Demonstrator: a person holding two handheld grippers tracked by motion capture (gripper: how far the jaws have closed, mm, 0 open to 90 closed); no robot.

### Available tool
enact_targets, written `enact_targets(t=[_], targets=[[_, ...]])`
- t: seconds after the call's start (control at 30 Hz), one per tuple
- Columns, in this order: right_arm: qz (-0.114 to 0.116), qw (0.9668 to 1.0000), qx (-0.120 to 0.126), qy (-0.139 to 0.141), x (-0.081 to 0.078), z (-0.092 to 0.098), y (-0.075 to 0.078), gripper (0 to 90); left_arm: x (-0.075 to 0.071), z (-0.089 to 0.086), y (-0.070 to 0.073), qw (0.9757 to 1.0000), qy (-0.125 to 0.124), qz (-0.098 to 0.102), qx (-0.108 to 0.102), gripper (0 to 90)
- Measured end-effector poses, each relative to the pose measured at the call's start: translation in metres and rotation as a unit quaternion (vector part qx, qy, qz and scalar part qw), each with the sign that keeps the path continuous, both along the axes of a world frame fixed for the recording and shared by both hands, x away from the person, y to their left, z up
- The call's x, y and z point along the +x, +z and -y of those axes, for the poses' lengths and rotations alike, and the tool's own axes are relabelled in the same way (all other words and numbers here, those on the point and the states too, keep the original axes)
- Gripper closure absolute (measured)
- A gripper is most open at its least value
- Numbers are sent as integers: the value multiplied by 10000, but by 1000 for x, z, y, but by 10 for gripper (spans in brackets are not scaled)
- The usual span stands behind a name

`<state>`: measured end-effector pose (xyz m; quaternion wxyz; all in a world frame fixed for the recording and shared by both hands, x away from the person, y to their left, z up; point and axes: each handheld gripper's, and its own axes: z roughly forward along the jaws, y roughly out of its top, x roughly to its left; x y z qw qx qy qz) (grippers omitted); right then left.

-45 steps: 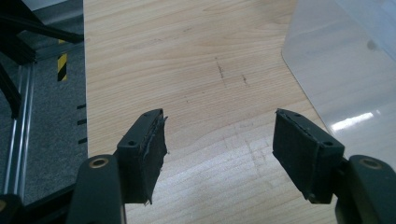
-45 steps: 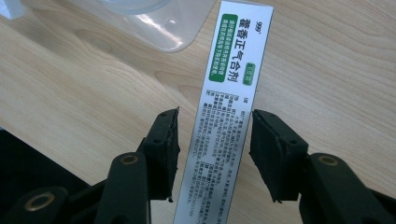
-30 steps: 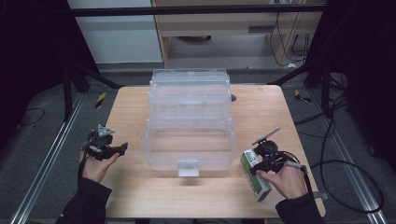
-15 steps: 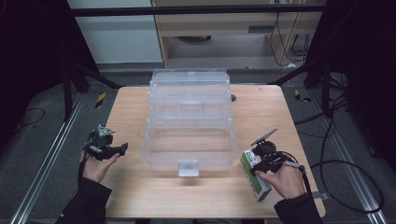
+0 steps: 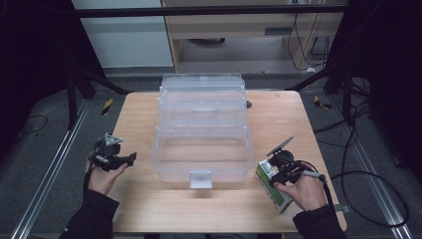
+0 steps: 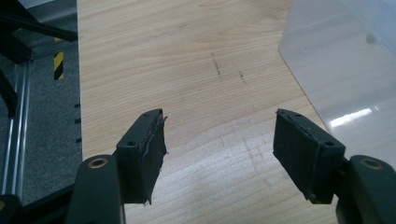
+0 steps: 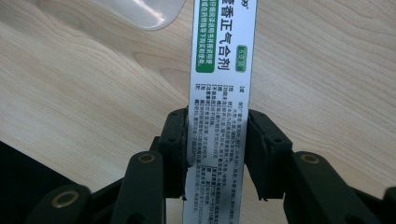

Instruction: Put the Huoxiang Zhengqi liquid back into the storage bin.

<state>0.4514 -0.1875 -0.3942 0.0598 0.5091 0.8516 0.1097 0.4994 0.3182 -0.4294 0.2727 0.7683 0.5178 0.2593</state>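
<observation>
Box (image 7: 219, 93) between right gripper (image 7: 217, 149) fingers (image 7: 175, 140)

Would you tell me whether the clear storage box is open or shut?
Open: the clear storage box has its tiers stepped back, and the front compartment lies uncovered and looks empty.

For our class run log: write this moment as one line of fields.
right gripper: jaws just been closing, pads on box | left gripper: open over table | clear case: mid-table
</observation>
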Motion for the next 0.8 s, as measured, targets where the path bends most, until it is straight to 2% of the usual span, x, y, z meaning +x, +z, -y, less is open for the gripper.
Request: enact_targets(t=[0.53, 0.8], targets=[[-178, 9998, -120, -15, 5, -4, 0, 629, 0, 1, -1, 10000, -30, -27, 10, 333], [-150, 9998, -85, -40, 4, -2, 0, 641, 0, 1, -1, 10000, -33, -29, 12, 332]])
